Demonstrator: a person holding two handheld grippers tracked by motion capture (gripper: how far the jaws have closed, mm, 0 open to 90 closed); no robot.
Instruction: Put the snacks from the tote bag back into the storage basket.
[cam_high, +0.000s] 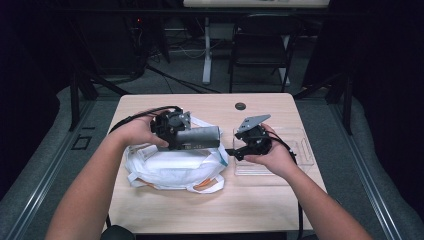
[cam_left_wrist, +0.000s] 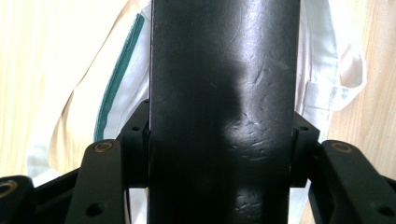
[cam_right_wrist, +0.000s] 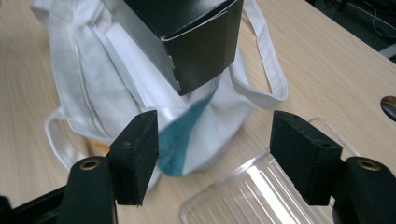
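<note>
Wooden table (cam_high: 260, 200), left fingers (cam_left_wrist: 135, 140) clamping black box (cam_left_wrist: 224, 93), right fingers (cam_right_wrist: 135, 154) spread, empty.

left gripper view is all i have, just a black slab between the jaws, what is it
Observer: It's a long black box. The left gripper is clamped on one end and holds it roughly level over a white cloth bag.
Operator: ok and where's the other gripper
Observer: The right gripper points at the box's free end with its jaws open and nothing between them. It sits over a clear plastic tray to the right of the bag.
</note>
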